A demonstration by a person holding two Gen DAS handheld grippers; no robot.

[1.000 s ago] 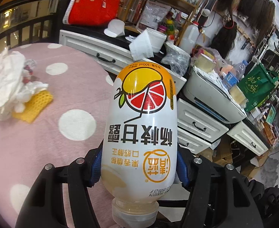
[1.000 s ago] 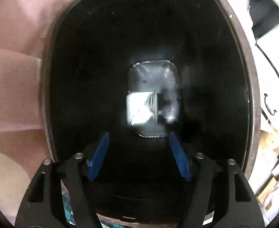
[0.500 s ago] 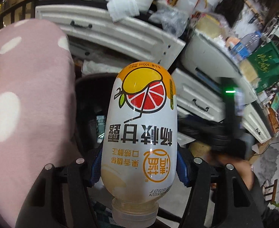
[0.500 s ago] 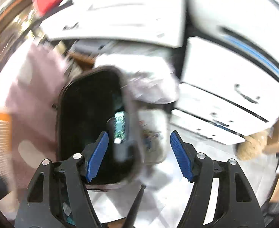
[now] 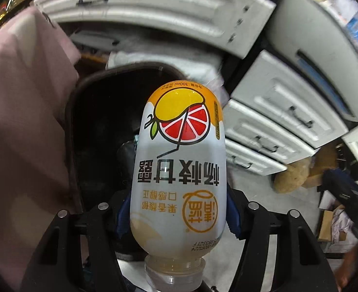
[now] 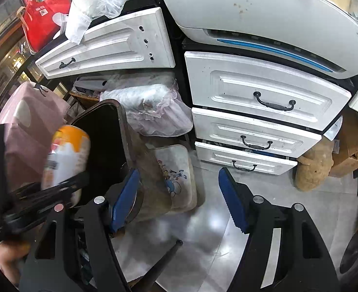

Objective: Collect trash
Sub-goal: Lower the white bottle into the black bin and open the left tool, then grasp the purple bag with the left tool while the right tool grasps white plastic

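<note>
Between left hand-held gripper (image 5: 177, 215) pads, drink bottle (image 5: 179, 170).

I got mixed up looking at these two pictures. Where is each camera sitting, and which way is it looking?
Left wrist: rides on the left gripper, looking along its fingers down at the black bin; the fingers clamp a juice bottle.
Right wrist: rides on the right gripper, facing the white drawers and floor; its open blue fingers show, empty.
Shared: bin, drawers, bottle; the right view also catches the left gripper holding the bottle over the bin.
</note>
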